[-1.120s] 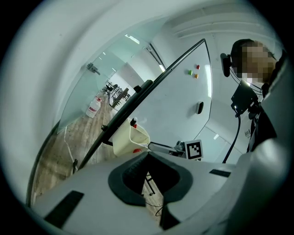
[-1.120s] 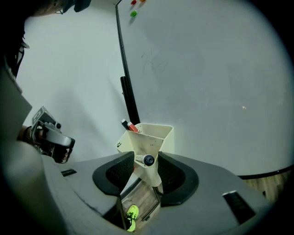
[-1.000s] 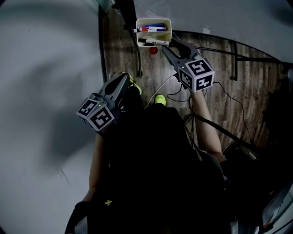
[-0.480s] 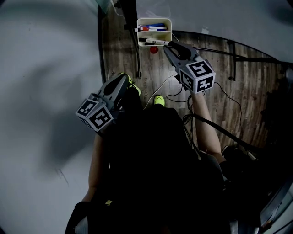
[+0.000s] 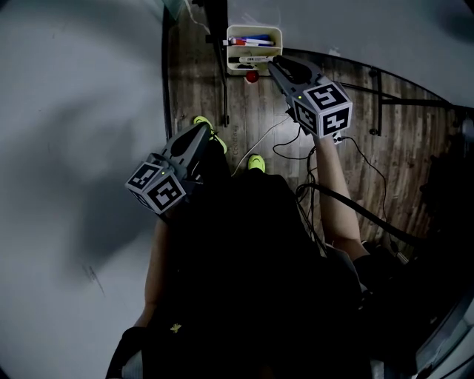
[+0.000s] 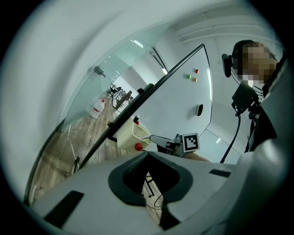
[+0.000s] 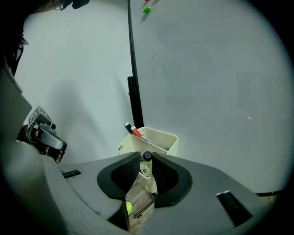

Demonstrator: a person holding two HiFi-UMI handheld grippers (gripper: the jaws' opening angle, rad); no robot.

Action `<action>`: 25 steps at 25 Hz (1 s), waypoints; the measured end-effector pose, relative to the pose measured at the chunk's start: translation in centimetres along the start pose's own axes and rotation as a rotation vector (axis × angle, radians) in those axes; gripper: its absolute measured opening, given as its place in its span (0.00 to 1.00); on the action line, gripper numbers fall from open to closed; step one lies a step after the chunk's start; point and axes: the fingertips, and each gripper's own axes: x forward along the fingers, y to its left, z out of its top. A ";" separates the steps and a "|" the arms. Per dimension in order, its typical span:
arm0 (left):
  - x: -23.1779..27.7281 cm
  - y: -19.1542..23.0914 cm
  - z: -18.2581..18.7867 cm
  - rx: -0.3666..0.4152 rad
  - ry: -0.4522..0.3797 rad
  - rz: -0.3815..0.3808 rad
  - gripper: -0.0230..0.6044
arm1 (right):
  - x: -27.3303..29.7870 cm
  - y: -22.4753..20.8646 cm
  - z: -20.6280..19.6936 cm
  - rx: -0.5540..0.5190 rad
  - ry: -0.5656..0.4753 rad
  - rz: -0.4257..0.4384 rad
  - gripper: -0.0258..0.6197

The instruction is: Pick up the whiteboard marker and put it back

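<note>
Below the head camera, the right gripper (image 5: 277,66) reaches out to a cream box (image 5: 275,44) fixed at the foot of the whiteboard (image 5: 370,26). Its tips are at the box's lower edge, where a white marker (image 5: 257,60) lies crosswise. Other markers (image 5: 248,43), red and blue, lie in the box, and a red magnet (image 5: 252,76) sits just under it. The left gripper (image 5: 201,132) is held lower, well apart from the box, over the wooden floor (image 5: 259,111) and near the person's yellow-green shoes (image 5: 258,161). Left gripper view: the jaws meet at the tips of the left gripper (image 6: 148,158), with nothing between them. Beyond them are the box (image 6: 127,136), the red magnet (image 6: 138,147) and the right gripper (image 6: 152,137), its tips at the box. Right gripper view: the jaws of the right gripper (image 7: 146,158) have just been closing and are clamped on the marker (image 7: 148,176). The marker is seen end-on, its dark end uppermost between the pads (image 7: 127,170) and its white barrel running back toward the camera. It sits just in front of the box (image 7: 158,137); contact with the box cannot be determined. Red and dark marker ends stand out of the box's left corner. The whiteboard (image 7: 206,92) behind carries a faint scribble and a green magnet (image 7: 146,9).
</note>
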 end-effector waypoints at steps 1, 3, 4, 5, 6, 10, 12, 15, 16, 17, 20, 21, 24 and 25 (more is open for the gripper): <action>-0.1 -0.1 -0.1 -0.003 -0.003 0.001 0.09 | 0.1 0.1 -0.1 -0.015 0.014 0.005 0.18; -0.1 -0.2 -0.1 -0.004 -0.006 0.001 0.09 | 0.4 0.2 -0.2 -0.038 0.036 0.012 0.21; -0.2 -0.1 -0.1 -0.002 -0.007 0.002 0.09 | 0.5 0.2 -0.2 -0.043 0.039 0.012 0.21; -0.1 -0.1 0.0 0.000 -0.008 0.003 0.09 | 0.6 0.2 -0.2 -0.043 0.040 0.012 0.21; -0.1 -0.1 0.0 0.002 -0.009 0.003 0.09 | 0.7 0.1 -0.1 -0.042 0.039 0.014 0.21; -0.2 -0.1 0.2 0.000 -0.010 0.001 0.09 | 0.8 0.1 0.3 -0.046 0.056 0.062 0.21; -0.1 0.0 0.2 0.001 -0.008 0.000 0.09 | 0.8 0.3 0.4 -0.062 0.083 0.106 0.21; 0.1 0.0 0.3 0.006 -0.006 -0.003 0.09 | 0.8 0.8 0.3 -0.037 0.112 0.210 0.21; 0.2 0.0 0.4 0.007 -0.006 -0.004 0.09 | 0.8 1.0 0.2 -0.039 0.119 0.231 0.21; 0.2 0.0 0.4 0.007 -0.005 -0.005 0.09 | 1.0 1.0 0.2 -0.054 0.117 0.230 0.20; 0.1 0.2 0.5 0.003 -0.005 -0.001 0.09 | 1.5 1.3 0.4 -0.122 0.101 0.191 0.20; 0.2 0.2 0.6 0.003 -0.006 0.000 0.09 | 1.7 1.6 0.2 -0.158 0.118 0.191 0.20; 0.1 0.4 0.7 0.001 -0.008 0.004 0.09 | 2.1 2.5 -0.7 -0.309 0.208 0.192 0.20; 0.1 0.5 0.7 -0.001 -0.008 0.005 0.09 | 2.2 2.6 -1.0 -0.354 0.237 0.196 0.21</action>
